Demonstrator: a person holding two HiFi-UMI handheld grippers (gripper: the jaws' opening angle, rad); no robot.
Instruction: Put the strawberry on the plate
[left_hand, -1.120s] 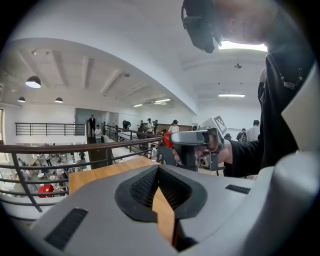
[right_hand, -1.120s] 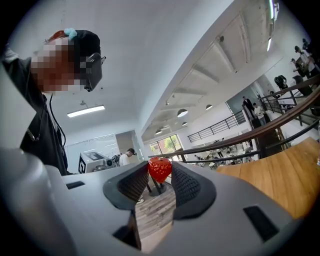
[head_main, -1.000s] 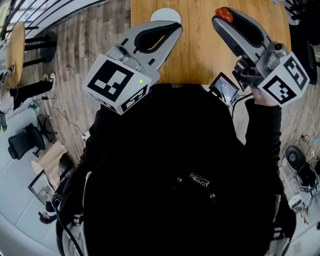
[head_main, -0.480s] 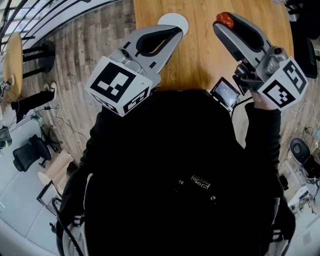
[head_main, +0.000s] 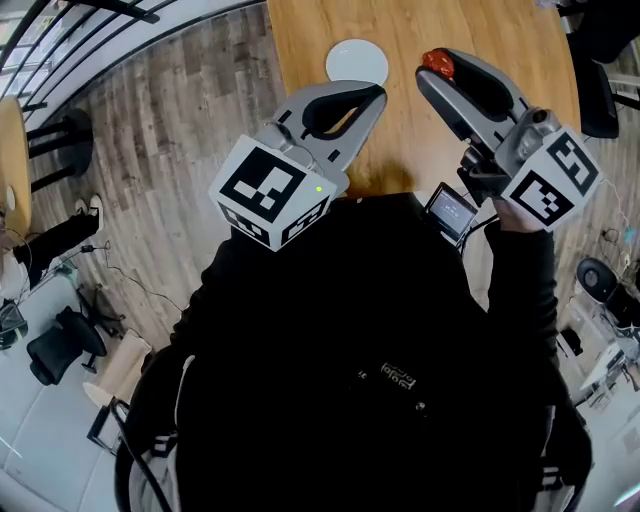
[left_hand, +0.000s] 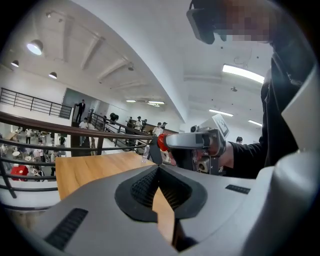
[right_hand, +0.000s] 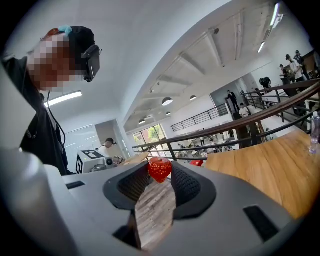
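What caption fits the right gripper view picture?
The right gripper holds a red strawberry at the tips of its jaws.

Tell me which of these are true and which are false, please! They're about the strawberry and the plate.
1. The right gripper holds the strawberry in its jaws. True.
2. The strawberry is lying on the plate. False: it is pinched in the right gripper's jaws, and nothing is on the plate.
3. The left gripper is holding something too. False: its jaws are shut together with nothing between them.
4. The plate is white and sits on the wooden table. True.
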